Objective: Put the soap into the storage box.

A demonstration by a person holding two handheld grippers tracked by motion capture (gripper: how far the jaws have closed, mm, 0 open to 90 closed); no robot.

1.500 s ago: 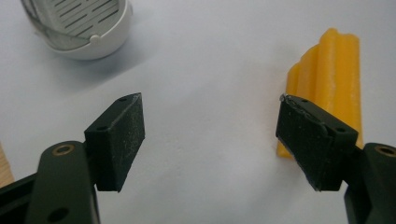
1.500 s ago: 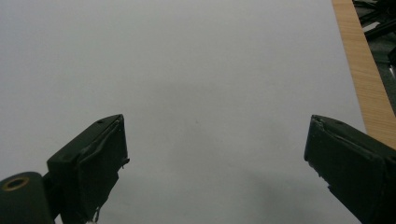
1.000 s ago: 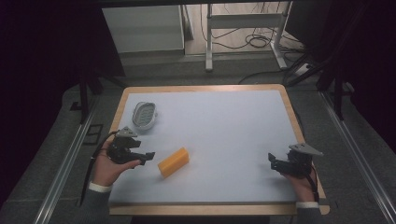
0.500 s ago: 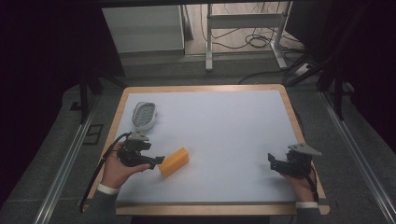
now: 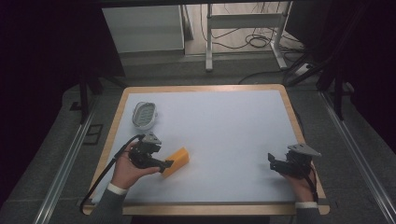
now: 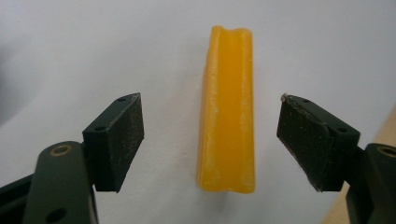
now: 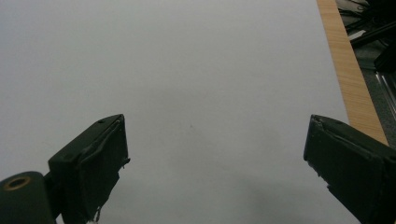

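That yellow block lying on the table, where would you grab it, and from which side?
Grip the yellow block across its two long side faces, near the end closest to the left tool. It lies flat and lengthwise between the open jaws, narrower than their gap, so coming in along its length from the near end, as the left tool is lined up now, looks best.

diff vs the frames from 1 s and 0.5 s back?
The left gripper moved toward the yellow block from its left; its open jaws now straddle the block's near end without touching it, as the left gripper view shows. Nothing was grasped or released. The block, the grey dish and the open right gripper stayed where they were.
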